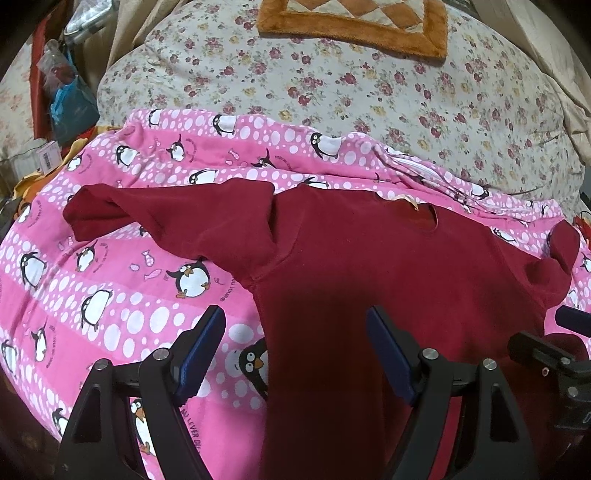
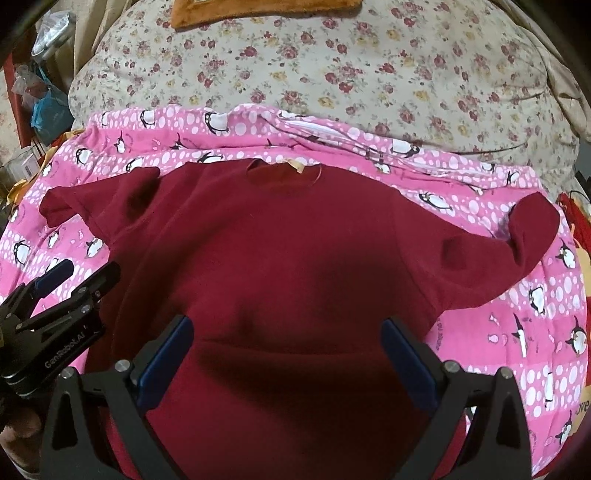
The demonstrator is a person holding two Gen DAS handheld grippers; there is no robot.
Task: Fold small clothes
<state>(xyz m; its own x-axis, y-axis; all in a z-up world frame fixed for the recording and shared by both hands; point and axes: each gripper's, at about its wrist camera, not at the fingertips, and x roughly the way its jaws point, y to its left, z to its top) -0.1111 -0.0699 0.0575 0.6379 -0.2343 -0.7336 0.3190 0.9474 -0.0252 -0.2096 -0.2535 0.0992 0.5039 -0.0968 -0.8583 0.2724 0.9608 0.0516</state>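
Both black two-finger grippers with blue pads are hovering released over the near hem: the left gripper (image 1: 295, 350) at the left side, the right gripper (image 2: 286, 354) over the middle. Beneath them, the dark red long-sleeved fleece top (image 2: 277, 251) is lying spread flat on the pink penguin-print blanket (image 1: 110, 295), collar toward the far edge, sleeves reaching left and right.

Bed surface covered by a floral quilt (image 2: 369, 74), cream with small red and yellow roses, bulging up at the far side. An orange-bordered plush mat (image 1: 354, 26) lies on the quilt at the far edge. Nearer, a pink penguin-print blanket (image 2: 517, 314) with white dots is spread over the bed, and a dark red sweater (image 2: 277, 258) lies flat on it, sleeves out to both sides.
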